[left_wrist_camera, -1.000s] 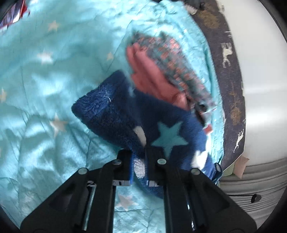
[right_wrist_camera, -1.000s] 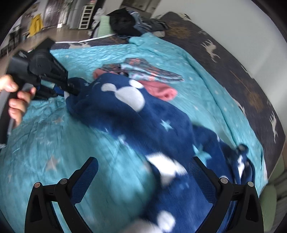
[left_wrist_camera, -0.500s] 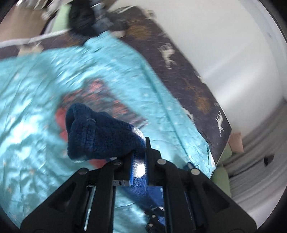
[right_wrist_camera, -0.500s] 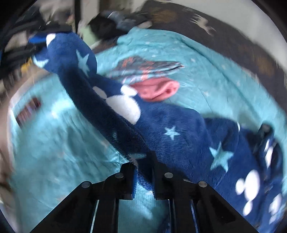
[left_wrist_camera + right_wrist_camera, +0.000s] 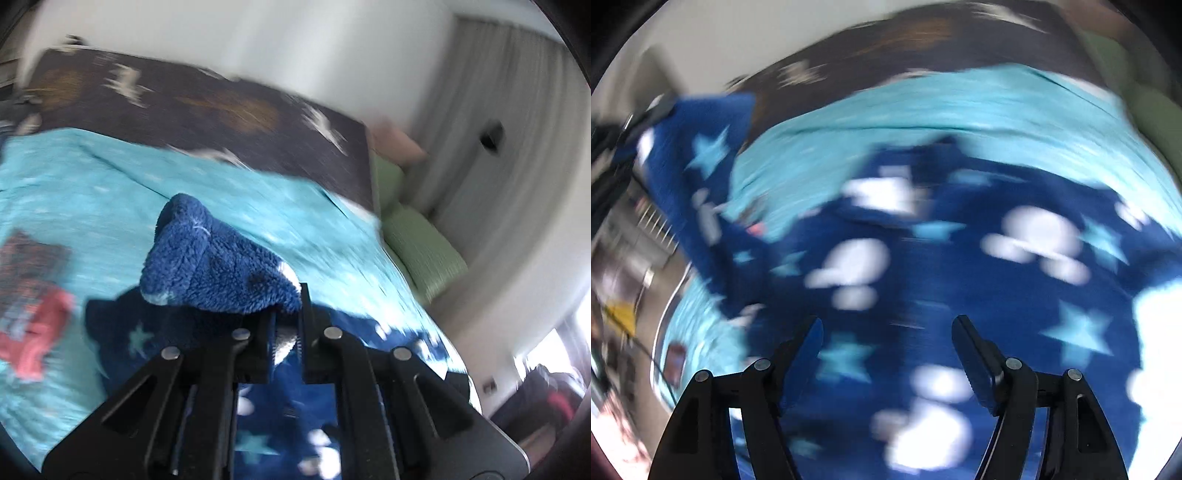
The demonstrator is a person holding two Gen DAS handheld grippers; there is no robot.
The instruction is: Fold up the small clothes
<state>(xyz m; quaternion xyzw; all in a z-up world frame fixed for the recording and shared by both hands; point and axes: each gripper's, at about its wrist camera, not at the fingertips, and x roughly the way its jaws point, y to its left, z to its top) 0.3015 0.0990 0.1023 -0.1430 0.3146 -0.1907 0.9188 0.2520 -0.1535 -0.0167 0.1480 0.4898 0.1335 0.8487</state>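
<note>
We have the left gripper (image 5: 286,317) clamped tight on one fluffy edge of the navy fleece garment (image 5: 221,262) — the pinched cloth bunches up above the closed jaws and the rest trails down to the turquoise star quilt (image 5: 92,192). We judge that lifted hold serves to stretch the piece so it can be spread or doubled over. The right gripper (image 5: 888,345) has just been opening; its jaws stand well apart above the fleece, which shows between them, though the pads do not seem to press on it. In the right wrist view the garment, with white blobs and pale stars, lies spread across the quilt, one end raised at the upper left. A red cloth (image 5: 33,332) and a patterned one (image 5: 26,266) lie aside — apart from the fleece, we think, to keep the folding space free.
</note>
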